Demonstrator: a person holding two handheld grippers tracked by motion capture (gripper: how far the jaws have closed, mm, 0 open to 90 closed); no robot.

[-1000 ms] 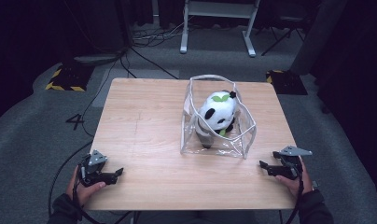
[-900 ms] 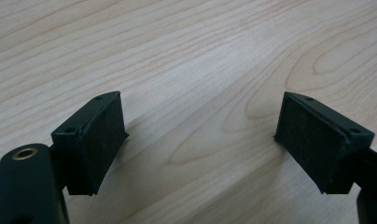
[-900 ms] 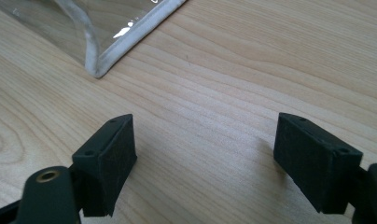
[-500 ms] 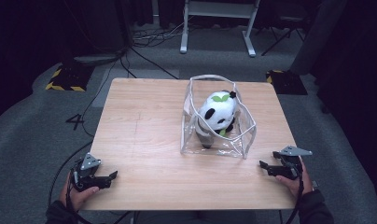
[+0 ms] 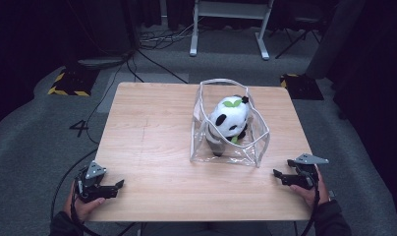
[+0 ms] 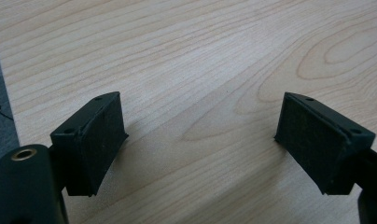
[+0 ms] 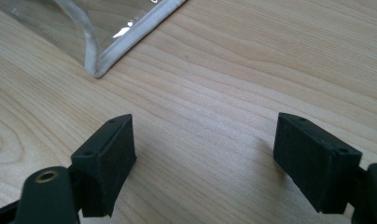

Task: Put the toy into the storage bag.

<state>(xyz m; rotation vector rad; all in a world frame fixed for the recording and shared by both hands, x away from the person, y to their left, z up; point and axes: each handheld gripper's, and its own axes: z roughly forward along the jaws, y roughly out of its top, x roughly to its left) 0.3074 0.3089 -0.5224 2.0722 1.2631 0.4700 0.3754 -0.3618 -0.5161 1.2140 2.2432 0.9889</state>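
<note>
- A wooden table (image 5: 152,128) is seen from above, standing on grey carpet.
- A clear plastic bag (image 5: 229,147) with white piping is set upright on the right half of the table, its mouth open upward.
- A panda plush (image 5: 229,118), white and black with a green leaf on its head, is seated inside the bag.
- The left gripper (image 5: 119,185) is held at the near left edge of the table, well apart from the bag; its jaws are spread wide over bare wood, with nothing between them.
- The right gripper (image 5: 276,174) is held near the near right corner, with its jaws likewise parted and empty.
- In the right gripper view, a piped corner of the bag (image 7: 113,46) is seen lying on the wood just ahead of the jaws, untouched.
</note>
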